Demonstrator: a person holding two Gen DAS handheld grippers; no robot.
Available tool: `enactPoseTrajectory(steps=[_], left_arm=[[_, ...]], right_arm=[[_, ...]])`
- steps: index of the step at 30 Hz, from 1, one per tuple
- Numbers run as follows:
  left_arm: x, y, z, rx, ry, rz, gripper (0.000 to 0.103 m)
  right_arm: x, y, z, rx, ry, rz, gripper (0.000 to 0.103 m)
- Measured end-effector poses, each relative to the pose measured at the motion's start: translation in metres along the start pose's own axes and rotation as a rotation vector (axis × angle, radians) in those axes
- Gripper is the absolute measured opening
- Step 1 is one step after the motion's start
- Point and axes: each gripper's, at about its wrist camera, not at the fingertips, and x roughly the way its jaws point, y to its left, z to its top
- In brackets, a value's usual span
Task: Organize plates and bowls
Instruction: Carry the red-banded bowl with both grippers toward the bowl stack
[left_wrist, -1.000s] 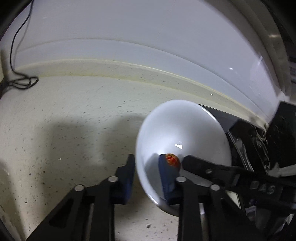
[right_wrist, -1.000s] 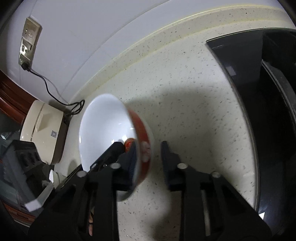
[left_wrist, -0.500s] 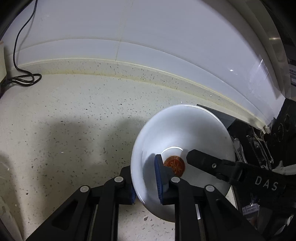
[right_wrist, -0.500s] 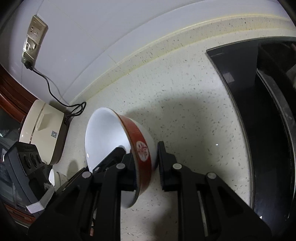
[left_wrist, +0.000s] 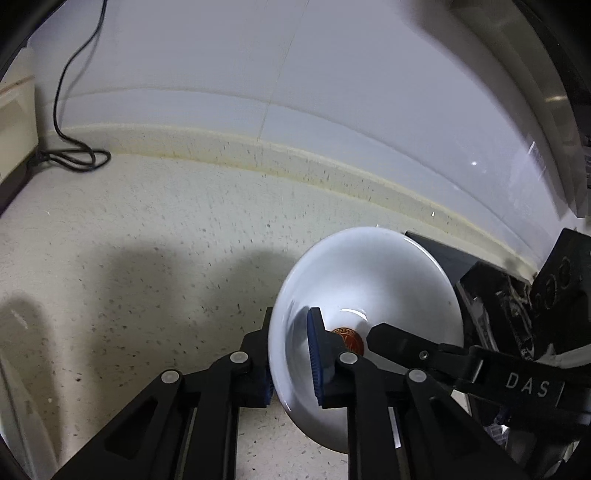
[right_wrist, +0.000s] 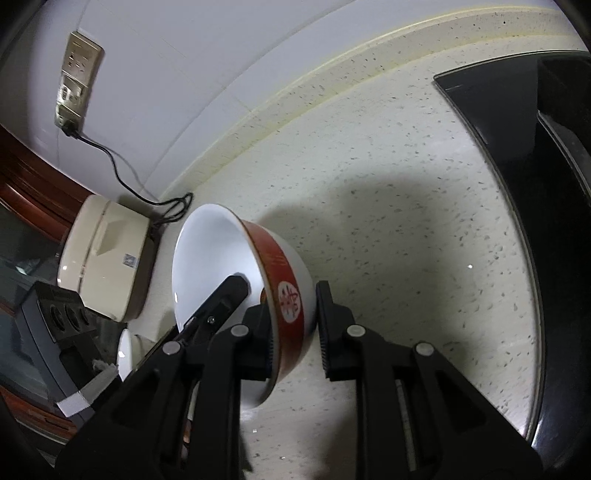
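Note:
A bowl (left_wrist: 369, 288), white inside with a red outer band and a red emblem at its bottom, is held tilted above the speckled countertop (left_wrist: 147, 240). My left gripper (left_wrist: 290, 360) is shut on the bowl's near rim, one finger inside, one outside. In the right wrist view the same bowl (right_wrist: 221, 266) shows its red band. My right gripper (right_wrist: 295, 328) is shut on the opposite rim, with the bowl wall between its pads. Its inner finger also shows in the left wrist view (left_wrist: 406, 343).
A black glass stove top (right_wrist: 517, 155) lies at the right. A cream rice cooker (right_wrist: 107, 254) stands at the left with a black cable (right_wrist: 122, 177) running to a wall socket (right_wrist: 75, 77). A white dish edge (right_wrist: 125, 354) sits below the cooker. A white tiled wall runs behind.
Both grippers closed from open onto the bowl's rim. The bowl has tipped a little flatter and shifted slightly.

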Motion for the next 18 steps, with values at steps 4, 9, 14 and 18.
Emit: enactPoseTrajectory(steps=[4, 9, 14, 18], left_arm=[[-0.018, -0.003, -0.001, 0.025, -0.053, 0.032, 0.016], [-0.028, 0.004, -0.003, 0.0, -0.047, 0.043, 0.016], [-0.048, 0.003, -0.006, -0.008, -0.089, 0.087, 0.016], [-0.069, 0.01, -0.01, -0.034, -0.123, 0.106, 0.016]], right_arm=[[-0.004, 0.009, -0.002, -0.013, -0.012, 0.031, 0.022], [-0.004, 0.016, -0.005, -0.027, -0.014, 0.04, 0.023], [-0.004, 0.031, -0.007, -0.066, -0.018, 0.084, 0.023], [-0.003, 0.043, -0.013, -0.101, -0.005, 0.115, 0.023]])
